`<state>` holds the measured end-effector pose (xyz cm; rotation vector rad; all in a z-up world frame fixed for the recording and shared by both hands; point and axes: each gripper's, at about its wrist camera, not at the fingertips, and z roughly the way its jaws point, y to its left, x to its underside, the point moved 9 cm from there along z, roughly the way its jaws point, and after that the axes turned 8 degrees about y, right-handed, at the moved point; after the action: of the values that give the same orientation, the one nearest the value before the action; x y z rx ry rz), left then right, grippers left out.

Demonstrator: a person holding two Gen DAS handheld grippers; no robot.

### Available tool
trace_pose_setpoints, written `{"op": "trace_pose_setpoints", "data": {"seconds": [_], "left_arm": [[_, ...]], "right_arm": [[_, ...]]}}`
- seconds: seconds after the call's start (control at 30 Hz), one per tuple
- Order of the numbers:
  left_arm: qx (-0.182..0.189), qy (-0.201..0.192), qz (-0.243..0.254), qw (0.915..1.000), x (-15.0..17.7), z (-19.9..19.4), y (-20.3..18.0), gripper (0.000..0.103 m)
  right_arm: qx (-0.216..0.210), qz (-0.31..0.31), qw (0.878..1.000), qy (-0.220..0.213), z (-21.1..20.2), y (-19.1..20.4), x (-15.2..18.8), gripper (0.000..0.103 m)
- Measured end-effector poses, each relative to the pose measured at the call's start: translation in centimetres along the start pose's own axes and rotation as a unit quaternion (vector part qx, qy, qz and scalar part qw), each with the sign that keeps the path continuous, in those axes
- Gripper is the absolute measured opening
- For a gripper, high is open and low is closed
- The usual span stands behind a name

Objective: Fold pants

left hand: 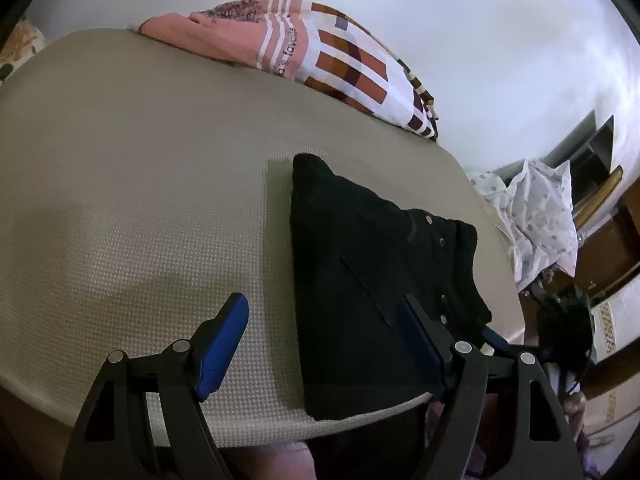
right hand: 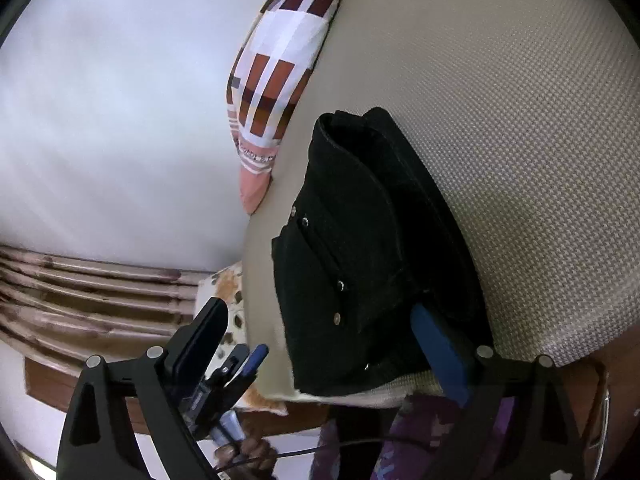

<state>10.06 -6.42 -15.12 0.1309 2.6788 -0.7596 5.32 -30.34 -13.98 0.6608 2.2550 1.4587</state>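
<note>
The black pants [left hand: 372,272] lie folded into a compact bundle near the bed's front edge; they also show in the right wrist view [right hand: 360,260], with metal rivets facing up. My left gripper [left hand: 324,340] is open, its blue fingers [left hand: 224,348] wide apart just above the bundle's near end, holding nothing. My right gripper [right hand: 320,344] is open too, one blue finger [right hand: 440,352] at the bundle's near edge, the other off the bed's side. In the right wrist view the left gripper [right hand: 232,368] shows beyond the bed edge.
The bed has a beige textured cover [left hand: 140,200]. A pink, white and brown patterned pillow [left hand: 320,56] lies at its far end. A white patterned cloth [left hand: 536,216] and wooden furniture [left hand: 616,232] stand beside the bed. A white wall is behind.
</note>
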Motion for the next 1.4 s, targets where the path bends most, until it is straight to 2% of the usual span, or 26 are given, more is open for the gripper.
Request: {"op": "trace_pose_setpoints", "data": {"seconds": [0.07,0.13,0.2,0.27,0.4,0.57,0.67,0.77,0.87,0.97,1.1,1.23,1.33,1.4], "left_arm": [[0.006,0.004,-0.004,1.0000,0.1,0.1,-0.1,0.077],[0.004,0.005,-0.006,1.0000,0.1,0.2,-0.1,0.077],[0.003,0.005,-0.009,0.9999,0.1,0.3,0.0,0.077],[0.004,0.006,-0.014,0.9999,0.2,0.3,0.1,0.077],[0.005,0.011,-0.024,0.9996,0.3,0.6,0.4,0.077],[0.005,0.013,-0.024,0.9996,0.3,0.6,0.5,0.077],[0.001,0.018,-0.022,0.9996,0.4,1.0,0.7,0.077],[-0.005,0.020,-0.020,0.9996,0.4,1.0,0.8,0.077],[-0.005,0.016,-0.025,0.9995,0.2,0.8,1.0,0.077],[-0.001,0.006,-0.030,0.9995,0.0,0.4,1.2,0.077],[-0.006,0.018,-0.028,0.9994,0.3,0.9,1.4,0.078],[-0.011,0.036,-0.022,0.9991,1.1,1.6,1.0,0.078],[-0.011,0.034,-0.013,0.9993,1.2,1.7,0.6,0.078],[-0.013,0.037,-0.009,0.9992,1.1,2.1,0.2,0.078]], "right_arm": [[-0.001,-0.024,1.000,0.012,0.8,0.7,0.6,0.090],[-0.001,-0.041,0.999,0.013,1.1,1.3,0.7,0.084],[-0.014,-0.045,0.999,0.005,0.7,1.4,0.2,0.068],[0.008,-0.041,0.999,-0.010,0.2,0.5,-0.6,0.059],[-0.025,-0.001,1.000,0.011,1.1,-0.8,-0.7,0.058],[0.015,-0.039,0.999,0.015,1.7,0.3,-0.6,0.057],[0.076,-0.071,0.994,0.017,2.2,0.3,-0.8,0.015],[0.073,-0.060,0.995,0.018,2.2,0.3,-0.9,0.014],[0.035,-0.052,0.998,0.005,0.2,1.9,-0.6,0.013],[0.025,-0.057,0.998,-0.008,-2.3,3.1,0.0,0.013],[0.041,-0.015,0.999,0.014,-2.1,-0.7,1.6,0.013],[0.019,0.042,0.999,0.019,-1.6,-4.1,1.7,0.011],[0.042,0.012,0.999,0.019,-1.6,-3.4,1.7,0.011],[0.032,0.018,0.999,0.023,-1.4,-3.7,1.5,0.011]]}}
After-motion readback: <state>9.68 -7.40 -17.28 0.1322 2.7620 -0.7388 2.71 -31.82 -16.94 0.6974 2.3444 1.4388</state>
